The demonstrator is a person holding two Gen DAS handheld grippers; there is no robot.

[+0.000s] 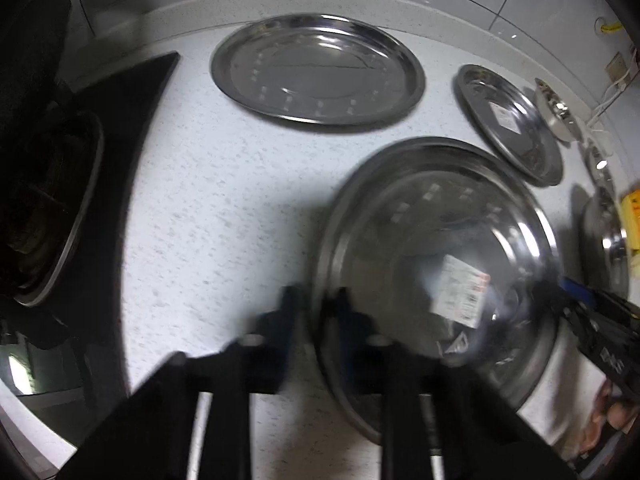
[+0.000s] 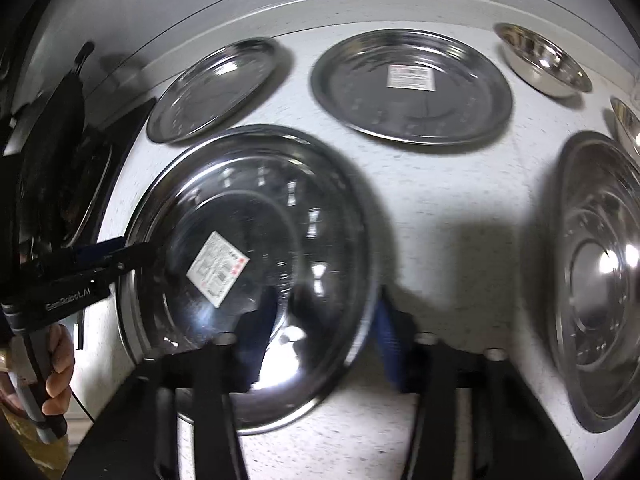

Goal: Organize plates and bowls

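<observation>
Both grippers are set on the same large steel plate [image 1: 436, 280], at opposite edges, on a white speckled counter [image 1: 224, 208].

Left wrist view, nearest first: the left gripper [image 1: 314, 300] is seen with its two dark fingers drawn narrow, one on either side of the plate's left rim. The rim passes between the tips; with the blur, pad contact cannot be confirmed beyond that, but the jaws appear clamped on it. A white label [image 1: 464, 292] is stuck near the plate's middle. At the plate's right edge the right gripper [image 1: 560, 292] is seen reaching in.

Right wrist view: the right gripper's fingers straddle the plate's right rim, one dark finger over the plate's inside, the blue-padded one [image 2: 386, 344] outside on the counter. The gap is partly closed; whether the pads press the rim cannot be told. A hand [image 2: 56, 368] is seen on the left gripper's handle at lower left.

Farther back, well apart from the held plate: an unlabelled plate [image 1: 318, 68] and a labelled plate [image 2: 412, 86] lie flat near the back ledge. A small bowl [image 2: 544, 60] rests at the far right. Another steel dish [image 2: 600, 276] lies at the right edge. A dark stovetop [image 1: 120, 160] is noted on the left.
</observation>
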